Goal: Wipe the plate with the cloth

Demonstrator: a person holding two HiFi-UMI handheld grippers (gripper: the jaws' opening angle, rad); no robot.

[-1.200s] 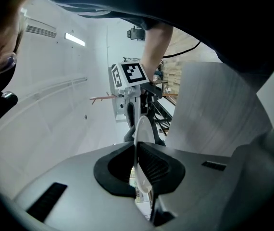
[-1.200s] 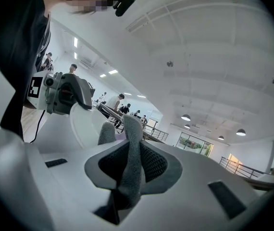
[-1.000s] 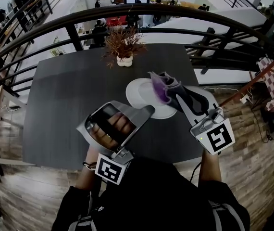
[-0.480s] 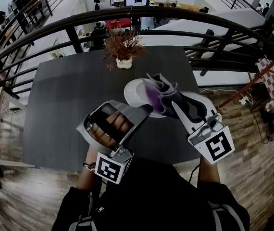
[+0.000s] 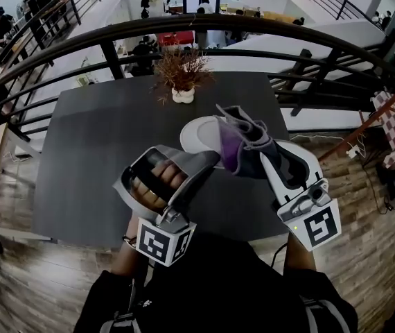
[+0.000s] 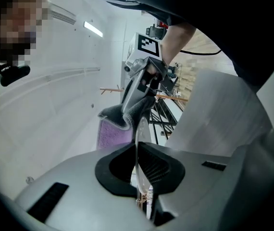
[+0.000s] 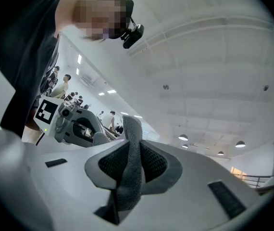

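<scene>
Two hand-held grippers work over one dark grey bench (image 5: 93, 137). The left hand-held gripper (image 5: 215, 159) is clenched on the rim of the single round white plate (image 5: 199, 134), held above the bench. The right hand-held gripper (image 5: 251, 148) grasps one grey-and-purple cloth (image 5: 233, 139), which lies against the plate. One dried potted plant (image 5: 181, 71) stands behind.

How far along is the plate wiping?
Done: the left hand-held gripper grips the plate by its rim, and the right hand-held gripper grips the cloth. In hand: the cloth rests against the plate's face. Left: finishing the wipe; how clean it is cannot be told.
</scene>
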